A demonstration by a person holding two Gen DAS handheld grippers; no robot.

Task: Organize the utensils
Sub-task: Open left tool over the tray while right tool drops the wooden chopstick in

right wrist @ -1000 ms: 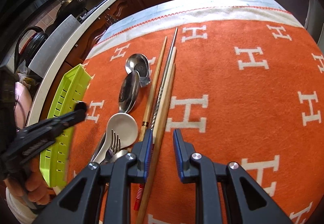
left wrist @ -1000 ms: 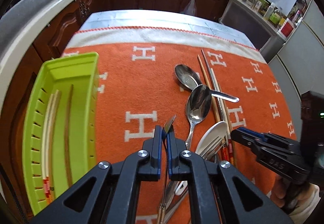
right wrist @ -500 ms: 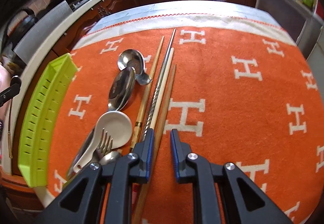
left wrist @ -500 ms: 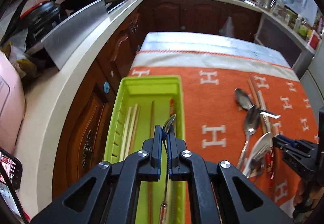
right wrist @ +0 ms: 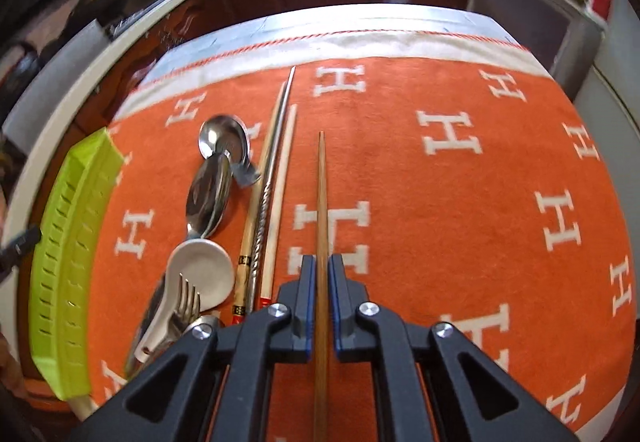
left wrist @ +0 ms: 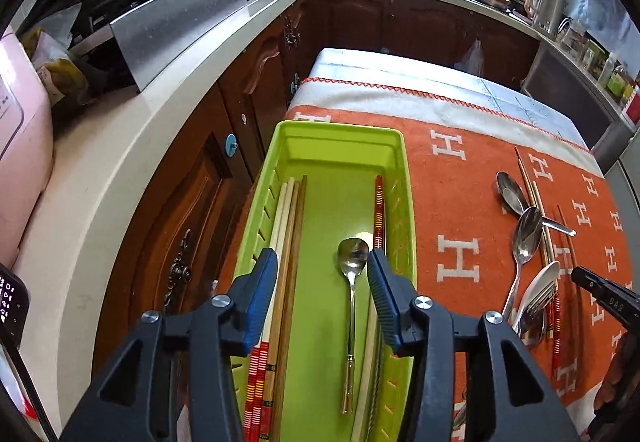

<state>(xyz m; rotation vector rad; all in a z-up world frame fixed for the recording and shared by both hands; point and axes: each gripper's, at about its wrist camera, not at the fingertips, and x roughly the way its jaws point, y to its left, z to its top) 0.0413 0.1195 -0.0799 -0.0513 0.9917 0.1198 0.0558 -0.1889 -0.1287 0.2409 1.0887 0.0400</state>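
Two views guide us. From the left wrist, our left claw point(left wrist: 323, 296) has just spread above the green tray point(left wrist: 404, 178), the slim steel spoon point(left wrist: 352, 274) lying loose between its fingers on the tray floor. From the right wrist, our right claw point(right wrist: 319, 296) pinches a thin wooden chopstick point(right wrist: 321, 202) near its thick end over the orange cloth point(right wrist: 460, 222); light, stiff and likely to swivel, we judge.
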